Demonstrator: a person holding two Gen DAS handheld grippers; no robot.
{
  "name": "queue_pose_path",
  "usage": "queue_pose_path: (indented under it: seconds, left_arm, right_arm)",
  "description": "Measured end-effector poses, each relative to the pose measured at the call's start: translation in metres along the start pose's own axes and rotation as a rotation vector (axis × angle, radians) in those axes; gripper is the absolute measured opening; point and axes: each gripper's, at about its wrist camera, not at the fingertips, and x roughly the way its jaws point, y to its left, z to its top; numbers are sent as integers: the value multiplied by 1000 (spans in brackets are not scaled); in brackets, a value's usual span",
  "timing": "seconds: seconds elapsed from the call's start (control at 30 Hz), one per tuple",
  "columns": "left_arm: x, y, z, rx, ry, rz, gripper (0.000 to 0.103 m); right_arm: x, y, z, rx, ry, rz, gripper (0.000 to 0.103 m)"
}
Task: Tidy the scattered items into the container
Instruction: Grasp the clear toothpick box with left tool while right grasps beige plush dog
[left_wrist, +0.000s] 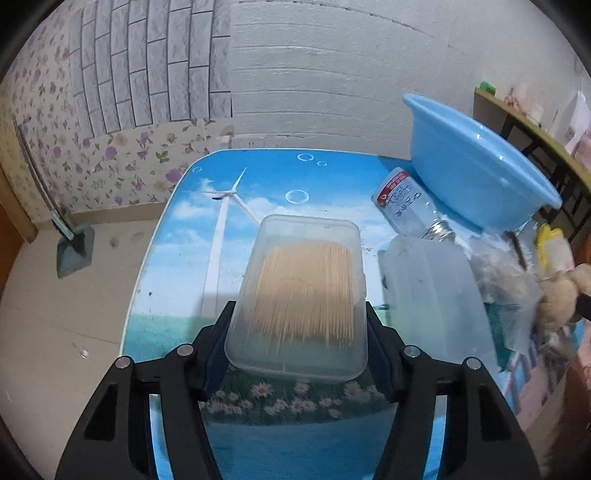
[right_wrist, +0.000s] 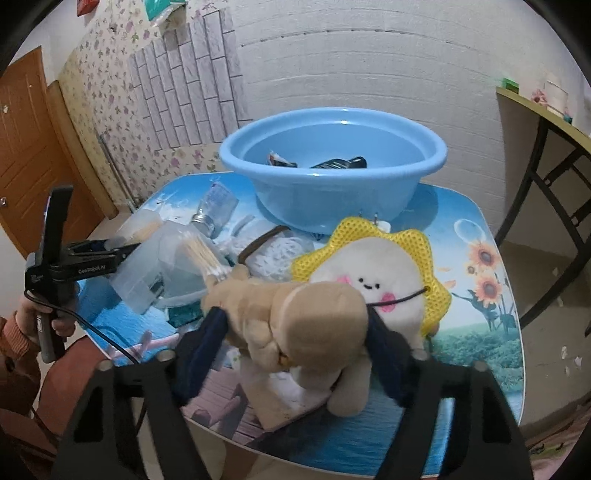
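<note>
— What's in my left gripper (left_wrist: 297, 325)?
— My left pads are clamped on a clear plastic box of toothpicks (left_wrist: 301, 295), one on each long side, above the picture-printed table (left_wrist: 258, 184).

— And my right gripper (right_wrist: 295, 332)?
— It squeezes a tan plush toy (right_wrist: 295, 317) between its dark pads, near the table's front edge.

— Where's the container?
— The blue basin (right_wrist: 332, 166) stands at the table's far side with a few dark items inside. A lying clear bottle (right_wrist: 214, 210) and a yellow-rimmed smiling plush (right_wrist: 369, 280) lie just before it.
</note>
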Motion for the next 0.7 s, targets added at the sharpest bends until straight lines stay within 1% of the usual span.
queue_pose_path:
  seconds: [0.03, 0.1, 0.23, 0.37, 0.47, 0.5, 0.6, 0.7]
  left_arm:
    - [-3, 1, -1, -12, -7, -6, 62]
    - [-9, 1, 0, -19, -20, -6, 62]
    - [-22, 0, 2, -24, -51, -3, 61]
    - [-38, -8, 9, -8, -73, -18, 59]
    - [-47, -19, 13, 25, -106, -24, 59]
    - [-48, -20, 14, 29, -109, -22, 59]
    - [-52, -21, 16, 18, -113, -29, 59]
    - [-66, -25, 22, 15, -139, -43, 59]
  right_arm:
    - [-1, 0, 0, -2, -4, -5, 57]
    - [-3, -3, 1, 9, -9, 11, 56]
    - [-8, -6, -1, 18, -19, 36, 55]
    - [-21, -8, 2, 40, -74, 48, 55]
    - [-33, -8, 7, 35, -127, 17, 55]
    - [-36, -9, 9, 42, -144, 20, 55]
    - [-40, -15, 14, 73, -162, 48, 55]
    - [-44, -19, 18, 81, -182, 42, 55]
